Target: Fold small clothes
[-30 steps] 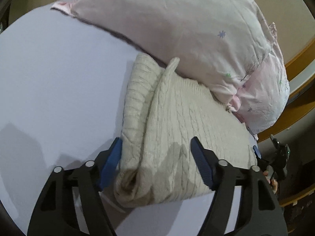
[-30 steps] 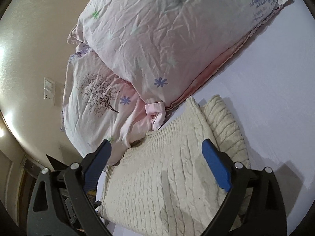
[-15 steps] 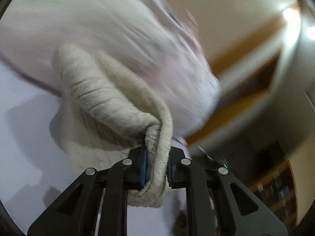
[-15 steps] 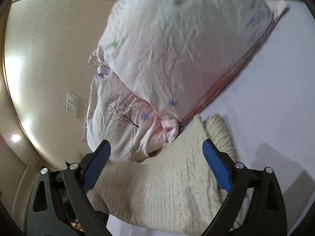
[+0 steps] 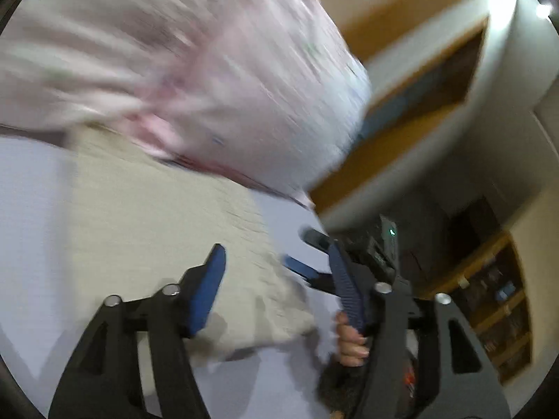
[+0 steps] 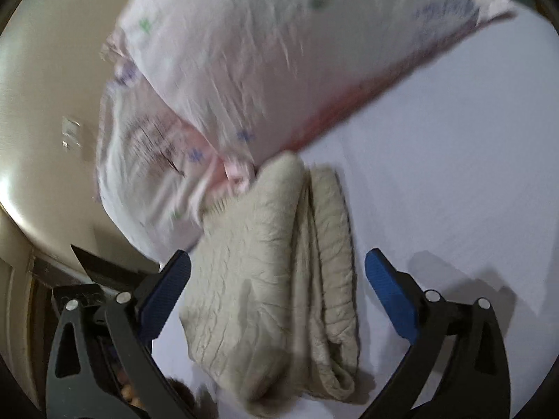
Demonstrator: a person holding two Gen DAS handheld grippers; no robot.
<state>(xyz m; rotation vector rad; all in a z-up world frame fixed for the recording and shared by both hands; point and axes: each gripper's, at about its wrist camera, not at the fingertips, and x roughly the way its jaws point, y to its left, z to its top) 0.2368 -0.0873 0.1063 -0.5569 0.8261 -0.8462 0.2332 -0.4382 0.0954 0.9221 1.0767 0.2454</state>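
A cream cable-knit sweater [image 6: 279, 279] lies folded on the pale lilac sheet [image 6: 454, 174], its far end against the pillows. It also shows in the blurred left wrist view [image 5: 157, 244]. My left gripper [image 5: 279, 286] is open and empty, over the sweater's near right corner. My right gripper [image 6: 277, 286] is open and empty, its jaws wide apart on either side of the folded sweater, above it. The right gripper's blue fingers [image 5: 300, 267] show in the left wrist view, beyond the sweater's corner.
Two pink-and-white printed pillows [image 6: 279, 70] lie stacked behind the sweater [image 5: 209, 70]. A wooden headboard edge [image 5: 384, 139] and a cream wall with a switch [image 6: 71, 132] stand beyond. Bookshelves [image 5: 499, 314] are off the bed's side.
My left gripper was shut on a raised fold of the sweater half a second ago; it has let go and opened. The sweater now lies flatter. Both views swung, with blur.
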